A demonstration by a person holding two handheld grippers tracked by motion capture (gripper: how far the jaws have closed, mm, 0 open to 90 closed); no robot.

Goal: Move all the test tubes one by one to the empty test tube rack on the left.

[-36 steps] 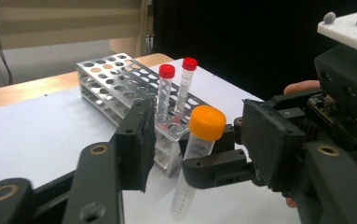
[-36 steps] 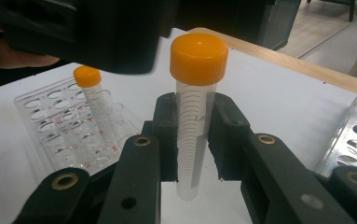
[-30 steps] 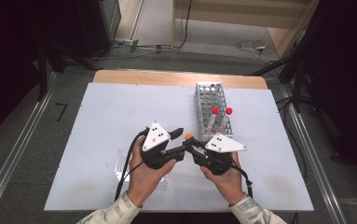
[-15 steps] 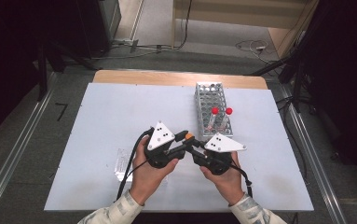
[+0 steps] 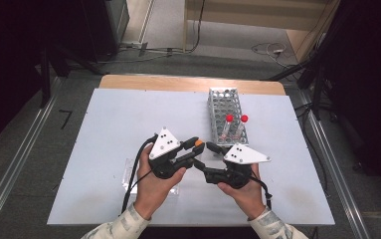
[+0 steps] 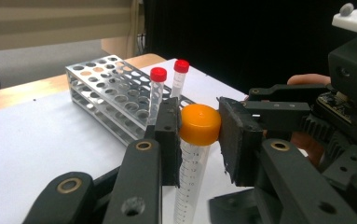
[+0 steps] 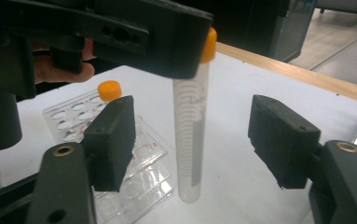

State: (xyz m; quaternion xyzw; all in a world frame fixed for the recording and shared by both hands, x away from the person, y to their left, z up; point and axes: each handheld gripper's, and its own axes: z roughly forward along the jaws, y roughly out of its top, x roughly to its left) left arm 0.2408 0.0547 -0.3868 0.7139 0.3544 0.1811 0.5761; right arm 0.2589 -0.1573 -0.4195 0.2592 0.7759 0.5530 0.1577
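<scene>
A clear graduated tube with an orange cap [image 6: 199, 124] hangs upright above the table. My left gripper [image 6: 198, 127] is shut on the cap, and the tube body [image 7: 189, 140] hangs free below it. The open right gripper [image 7: 192, 135] has one jaw on each side of the tube body, and neither jaw touches it. In the high view the left gripper [image 5: 197, 146] and right gripper [image 5: 207, 160] meet at the table's front middle.
A metal rack [image 5: 223, 107] holds two red-capped tubes [image 5: 229, 119] at the back right. A clear plastic rack [image 7: 120, 154] with another orange-capped tube [image 7: 109, 89] lies under the left hand. The wooden table edge [image 5: 188, 83] runs along the far side.
The left gripper has shifted slightly while holding the tube. The right gripper stays close beside it with its jaws apart.
</scene>
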